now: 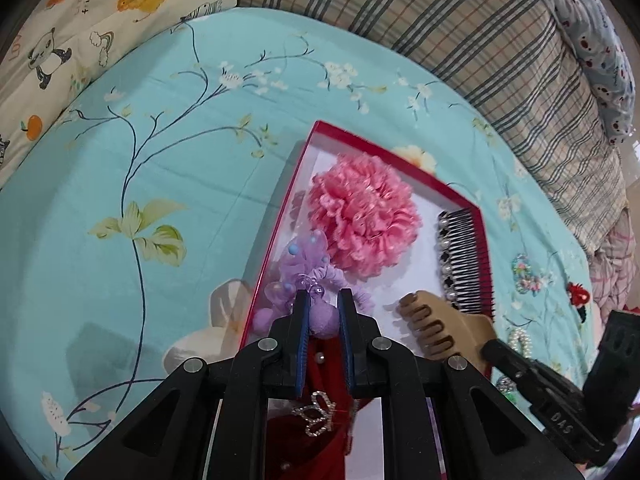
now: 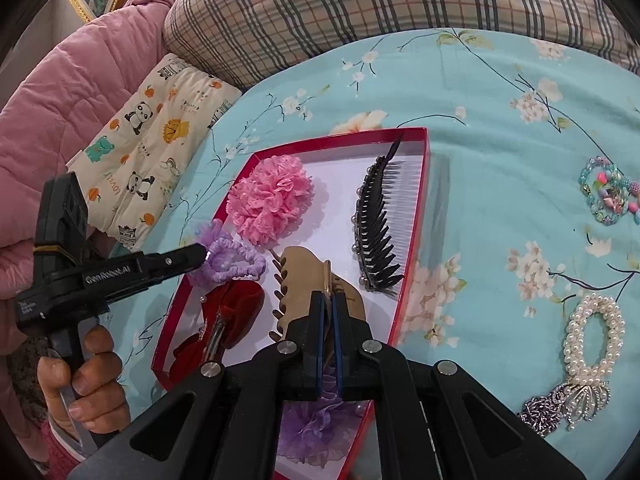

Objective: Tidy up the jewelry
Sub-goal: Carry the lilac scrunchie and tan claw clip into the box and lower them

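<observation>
Left tool clamped on purple scrunchie, right tool gripping tan claw clip (both over red tray), on bed

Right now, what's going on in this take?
A person with two handheld grippers is sorting hair accessories into a red tray on the bed. The left gripper is shut on a purple scrunchie over the tray; the right gripper is shut on a tan claw clip inside it. A pearl bracelet and a beaded bracelet lie outside on the sheet.
</observation>
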Tool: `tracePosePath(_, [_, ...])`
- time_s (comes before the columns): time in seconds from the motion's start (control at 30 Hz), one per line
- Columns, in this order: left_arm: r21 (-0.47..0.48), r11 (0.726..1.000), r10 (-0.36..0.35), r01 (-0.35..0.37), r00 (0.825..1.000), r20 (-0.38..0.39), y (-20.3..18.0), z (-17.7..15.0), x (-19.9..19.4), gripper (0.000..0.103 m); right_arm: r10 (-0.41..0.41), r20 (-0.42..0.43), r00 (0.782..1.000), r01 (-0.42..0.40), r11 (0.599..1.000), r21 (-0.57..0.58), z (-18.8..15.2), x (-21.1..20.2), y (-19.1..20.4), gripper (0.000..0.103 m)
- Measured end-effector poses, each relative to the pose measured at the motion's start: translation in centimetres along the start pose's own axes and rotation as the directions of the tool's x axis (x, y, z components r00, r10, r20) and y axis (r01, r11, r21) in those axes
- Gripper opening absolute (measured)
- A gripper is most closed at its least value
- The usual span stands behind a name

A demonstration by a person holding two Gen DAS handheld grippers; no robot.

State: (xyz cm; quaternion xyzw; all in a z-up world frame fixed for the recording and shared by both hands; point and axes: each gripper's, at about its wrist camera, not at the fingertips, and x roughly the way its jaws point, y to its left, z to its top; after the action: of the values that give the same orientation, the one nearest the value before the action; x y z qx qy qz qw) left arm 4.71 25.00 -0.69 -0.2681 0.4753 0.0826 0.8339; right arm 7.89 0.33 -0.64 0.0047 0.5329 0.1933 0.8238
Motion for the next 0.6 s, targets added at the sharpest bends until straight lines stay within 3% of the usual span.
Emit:
tracePosePath(0.43, [0.009, 1.000, 0.021, -0.021, 1.000, -0.004, -0.30, -0.19, 0.46, 0.016, 0.006, -0.016, 1.000, -0.006, 1.000, -0.007, -0.07, 0.36, 0.14, 0.009])
tracePosePath(0.6, [0.004, 1.000, 0.004, -0.004, 1.000, -0.003, -0.21, -0.30, -0.17, 0.027, 0.009, -0.017, 1.000, -0.009, 1.000, -0.001, -0.12, 0.45, 0.21, 0.009])
